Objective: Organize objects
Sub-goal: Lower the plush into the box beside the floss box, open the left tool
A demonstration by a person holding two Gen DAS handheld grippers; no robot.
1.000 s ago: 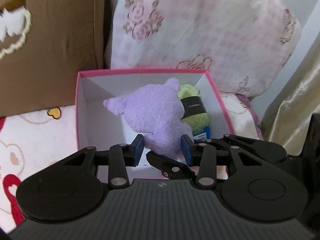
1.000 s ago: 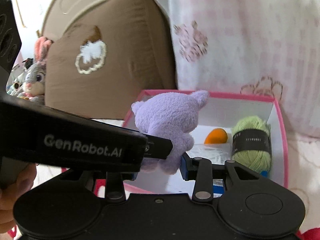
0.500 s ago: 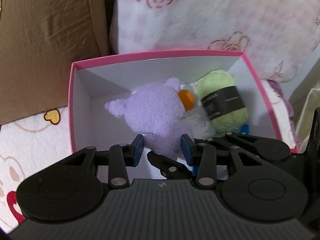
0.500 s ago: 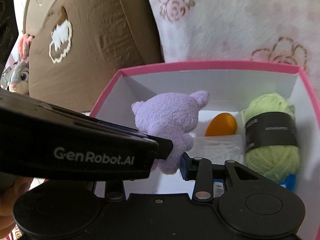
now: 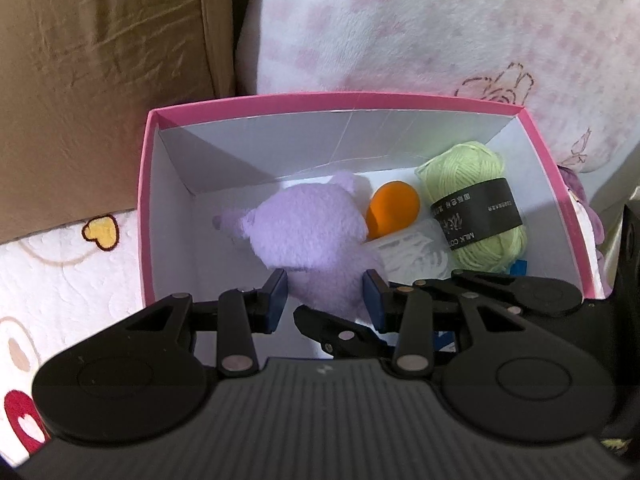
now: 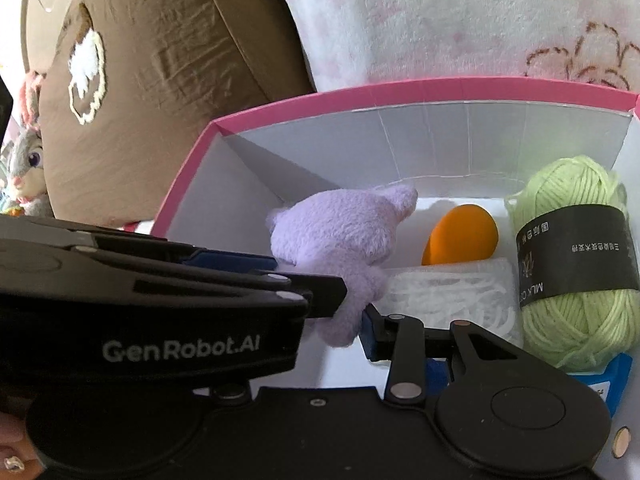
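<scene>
Now, lowering purple plush toy into left half of pink box. Left gripper pinching plush base between blue pads. Right gripper jaws just been easing apart, plush between; contact probably light, left pad hidden. Keep clear of orange ball, floss bag, green yarn; release once seated on floor.

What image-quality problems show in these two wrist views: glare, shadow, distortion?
Left wrist view: sharp; fisheye bends the pink box rim; a shadow darkens its inner left corner. Right wrist view: blown-out white at the top left, black corners, and the left gripper blocks the lower left.
</scene>
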